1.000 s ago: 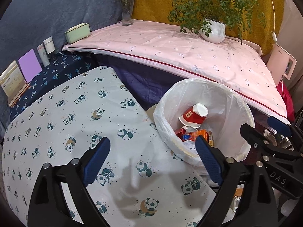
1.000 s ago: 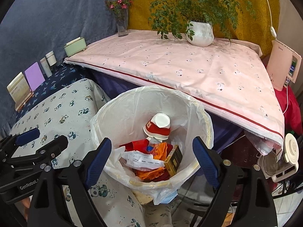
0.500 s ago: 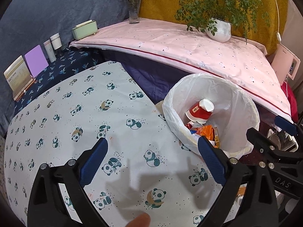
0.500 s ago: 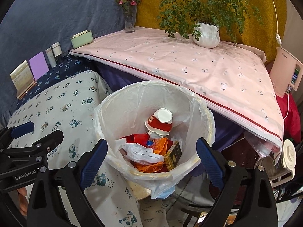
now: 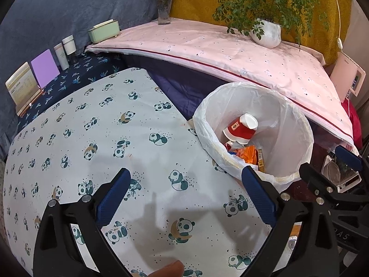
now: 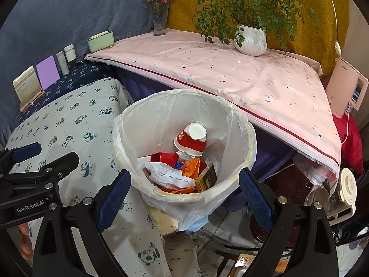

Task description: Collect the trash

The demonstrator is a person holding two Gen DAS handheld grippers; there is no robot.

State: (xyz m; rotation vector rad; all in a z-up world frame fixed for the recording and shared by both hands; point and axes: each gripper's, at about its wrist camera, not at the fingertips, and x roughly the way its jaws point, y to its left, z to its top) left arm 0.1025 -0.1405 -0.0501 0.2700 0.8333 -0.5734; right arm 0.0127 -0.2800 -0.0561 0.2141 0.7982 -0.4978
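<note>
A round bin lined with a white plastic bag (image 6: 147,124) (image 5: 297,124) stands at the edge of the panda-print table (image 5: 80,138). Inside lie a red and white paper cup (image 6: 191,138) (image 5: 242,129), crumpled white paper (image 6: 166,173), an orange wrapper (image 6: 191,168) and a small dark box (image 6: 206,177). My right gripper (image 6: 184,194) hovers above the bin's near rim, wide open with nothing between its blue pads. My left gripper (image 5: 184,196) hangs over the tablecloth left of the bin, also open and holding nothing.
A pink-covered surface (image 6: 230,69) behind the bin carries a white potted plant (image 6: 251,39), a flower vase (image 6: 159,23) and a green box (image 6: 101,41). Cards and small jars (image 5: 62,53) line the far left. Clutter sits low at the right (image 6: 346,189).
Both views have drawn back slightly from the bin, which now looks a little farther off. A fingertip has come into the bottom of the left wrist view. Both grippers stay wide open.
</note>
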